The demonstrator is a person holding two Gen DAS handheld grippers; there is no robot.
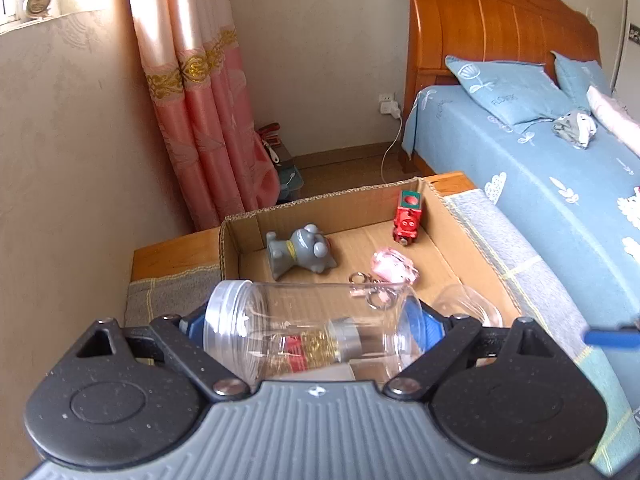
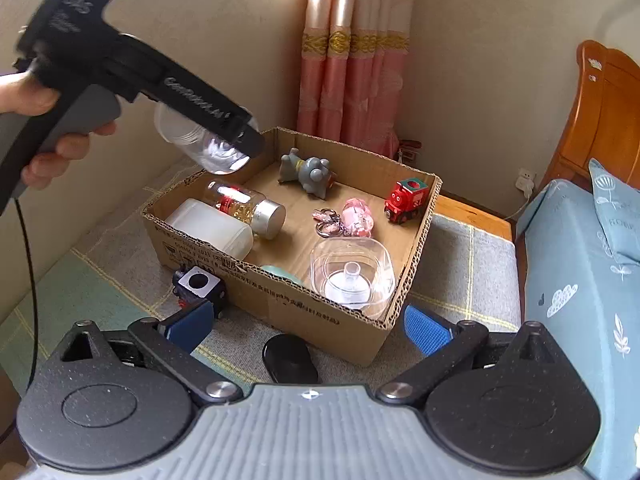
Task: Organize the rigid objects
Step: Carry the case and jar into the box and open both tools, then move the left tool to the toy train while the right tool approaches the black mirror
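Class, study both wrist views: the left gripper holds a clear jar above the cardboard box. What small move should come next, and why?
Probably lower the clear plastic jar into the cardboard box and release. The left gripper holds it sideways above the box's near-left part, over the gold-filled bottle, so shifting toward bare cardboard first seems wise.

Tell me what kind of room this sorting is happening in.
Most likely a bedroom in a home. A bed with blue bedding and a carved wooden headboard stands beside the cardboard box, and pink curtains hang in the corner.
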